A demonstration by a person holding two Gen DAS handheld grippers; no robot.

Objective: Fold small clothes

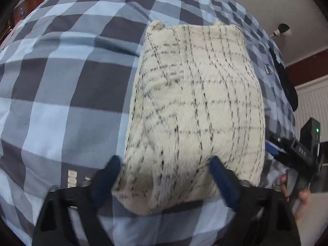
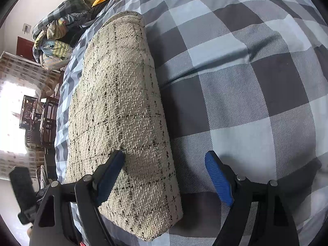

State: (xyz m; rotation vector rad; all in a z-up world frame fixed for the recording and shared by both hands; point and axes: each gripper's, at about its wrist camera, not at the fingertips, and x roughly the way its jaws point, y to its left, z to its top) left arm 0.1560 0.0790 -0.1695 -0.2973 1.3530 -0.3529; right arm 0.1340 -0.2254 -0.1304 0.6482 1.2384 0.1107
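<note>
1. Cream tweed garment (image 1: 194,110) with thin black check lines, folded into a long thick pad, is laid flat on the blue-grey checked bedcover (image 1: 61,82)
2. Long axis is run away from both cameras, near end at the grippers, far end toward the head of the bed; far edge is seen rolled in the right wrist view (image 2: 125,20)
3. Left gripper (image 1: 166,176): jaws are held wide, near end of the garment sits between the blue fingers (image 1: 223,182); no pad is seen pressing on it, picture is blurred there
4. Right gripper (image 2: 166,176): jaws are held wide, nothing clamped. Left finger (image 2: 110,176) is seen over the garment's near right part, contact cannot be told; right finger (image 2: 219,180) is over bare bedcover, clear of the cloth
5. Garment's right long edge is run between the right gripper's fingers
6. Pile of clothes (image 2: 55,41) is seen far left at the bed's edge, well apart from the garment
</note>
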